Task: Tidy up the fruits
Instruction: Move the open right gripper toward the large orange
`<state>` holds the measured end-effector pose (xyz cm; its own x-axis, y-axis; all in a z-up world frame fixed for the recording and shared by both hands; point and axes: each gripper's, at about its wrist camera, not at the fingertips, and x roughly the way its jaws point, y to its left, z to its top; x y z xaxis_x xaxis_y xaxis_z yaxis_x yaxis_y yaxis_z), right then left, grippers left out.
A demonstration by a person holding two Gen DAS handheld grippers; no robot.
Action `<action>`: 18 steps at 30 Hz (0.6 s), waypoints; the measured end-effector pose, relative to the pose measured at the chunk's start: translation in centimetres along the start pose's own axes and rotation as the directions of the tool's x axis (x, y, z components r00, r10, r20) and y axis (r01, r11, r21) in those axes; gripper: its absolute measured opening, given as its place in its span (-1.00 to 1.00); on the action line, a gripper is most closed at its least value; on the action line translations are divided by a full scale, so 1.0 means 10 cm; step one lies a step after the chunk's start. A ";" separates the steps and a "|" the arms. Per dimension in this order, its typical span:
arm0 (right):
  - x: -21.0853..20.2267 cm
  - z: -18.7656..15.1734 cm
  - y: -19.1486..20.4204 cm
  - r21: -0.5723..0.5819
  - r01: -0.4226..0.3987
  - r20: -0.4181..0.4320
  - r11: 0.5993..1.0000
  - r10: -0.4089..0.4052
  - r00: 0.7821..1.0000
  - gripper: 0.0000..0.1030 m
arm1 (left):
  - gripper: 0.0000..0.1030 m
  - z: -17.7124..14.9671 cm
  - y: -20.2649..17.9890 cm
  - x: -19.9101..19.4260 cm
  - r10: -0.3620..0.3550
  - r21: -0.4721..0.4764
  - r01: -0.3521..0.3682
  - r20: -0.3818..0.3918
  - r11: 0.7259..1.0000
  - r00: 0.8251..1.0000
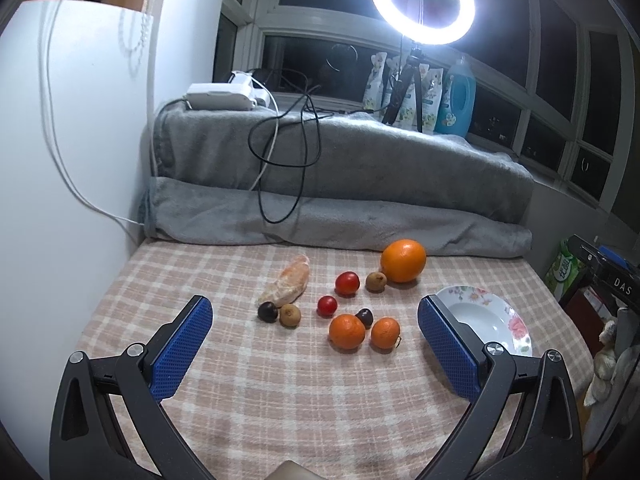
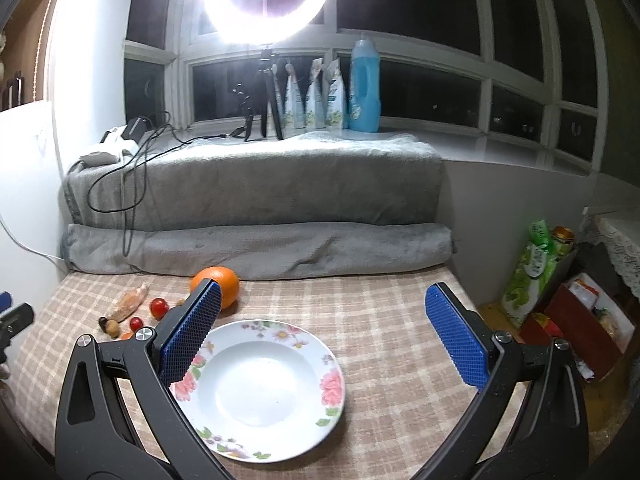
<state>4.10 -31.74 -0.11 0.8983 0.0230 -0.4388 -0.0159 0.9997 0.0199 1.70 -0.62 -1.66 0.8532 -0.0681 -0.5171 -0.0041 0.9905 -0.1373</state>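
Fruits lie on a checked cloth [image 1: 248, 380]: a large orange [image 1: 403, 260], two small oranges [image 1: 347, 331] [image 1: 385, 333], two red tomatoes [image 1: 347, 283] [image 1: 327, 305], small brown and dark fruits, and a peeled fruit in wrap [image 1: 286, 286]. A white floral plate [image 2: 260, 390] sits empty, right of the fruits; its rim shows in the left wrist view [image 1: 486, 312]. My left gripper [image 1: 316, 316] is open above the cloth, near the fruits. My right gripper [image 2: 324, 308] is open and empty over the plate. The large orange [image 2: 224, 285] lies beyond its left finger.
A rolled grey blanket [image 1: 340, 224] borders the back of the cloth. Behind it stand a ring light on a tripod [image 1: 420, 0], cables, pouches and a blue bottle [image 1: 456, 96]. A white wall is at left. Bags and boxes [image 2: 576, 320] stand off the right edge.
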 end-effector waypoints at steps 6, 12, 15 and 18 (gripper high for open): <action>0.21 0.10 0.06 -0.035 -0.047 -0.021 0.998 0.047 0.999 1.00 | 0.98 0.03 0.01 0.18 -0.053 0.004 0.053 -0.038 0.999 0.998; 0.56 0.20 0.20 -0.080 -0.117 -0.103 0.990 0.109 0.989 1.00 | 0.98 0.12 -0.05 0.44 -0.113 0.023 0.115 -0.080 0.993 0.990; 0.76 0.23 0.25 -0.073 -0.171 -0.160 0.983 0.157 0.974 1.00 | 0.92 0.15 -0.09 0.57 -0.148 0.028 0.152 -0.105 0.988 0.983; 1.00 0.25 0.27 -0.036 -0.226 -0.227 0.973 0.212 0.950 1.00 | 0.87 0.17 -0.16 0.72 -0.181 0.035 0.187 -0.131 0.982 0.975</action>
<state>14.09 -28.80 -2.20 0.7506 0.2365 -0.6170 -0.2344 0.9683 0.0860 8.77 -2.49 -3.76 0.7638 -0.2614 -0.5902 0.1738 0.9639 -0.2019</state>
